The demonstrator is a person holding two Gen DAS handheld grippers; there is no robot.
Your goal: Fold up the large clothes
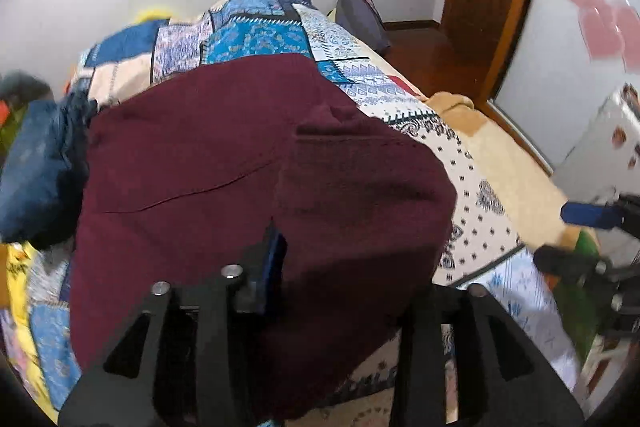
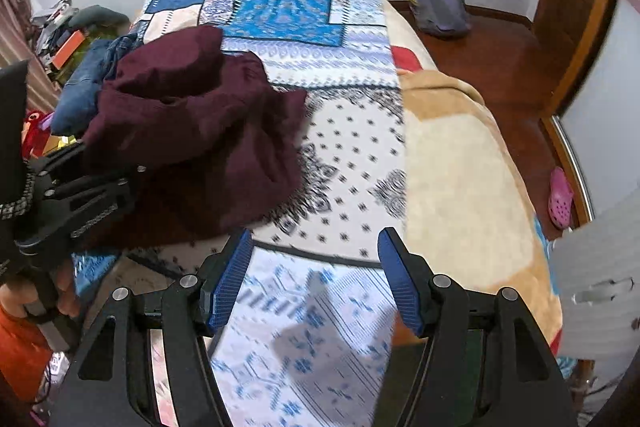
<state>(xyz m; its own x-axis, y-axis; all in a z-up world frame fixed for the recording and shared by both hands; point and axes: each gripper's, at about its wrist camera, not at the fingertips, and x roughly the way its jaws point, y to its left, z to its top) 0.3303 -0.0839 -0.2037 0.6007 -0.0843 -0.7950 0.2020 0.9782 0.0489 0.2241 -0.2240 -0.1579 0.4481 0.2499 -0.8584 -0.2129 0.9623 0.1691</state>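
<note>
Two grippers: our right gripper [image 2: 316,275] gapes empty; whether our left gripper [image 1: 340,267] grips the maroon garment [image 1: 240,167] we cannot tell — folds may slump across the bedspread [image 2: 352,155].

- The left gripper [image 1: 356,267] is pointing steeply downward, its jaws standing apart with the maroon garment [image 1: 200,167] bunched between them; one blue pad [image 1: 276,267] is showing, and the other is lying hidden under the fabric.
- The left hand [image 2: 64,291] is wrapping its fingers around that gripper's handle.
- The right gripper [image 2: 315,239] is tilting downward too, jaws spread wide and holding nothing.
</note>
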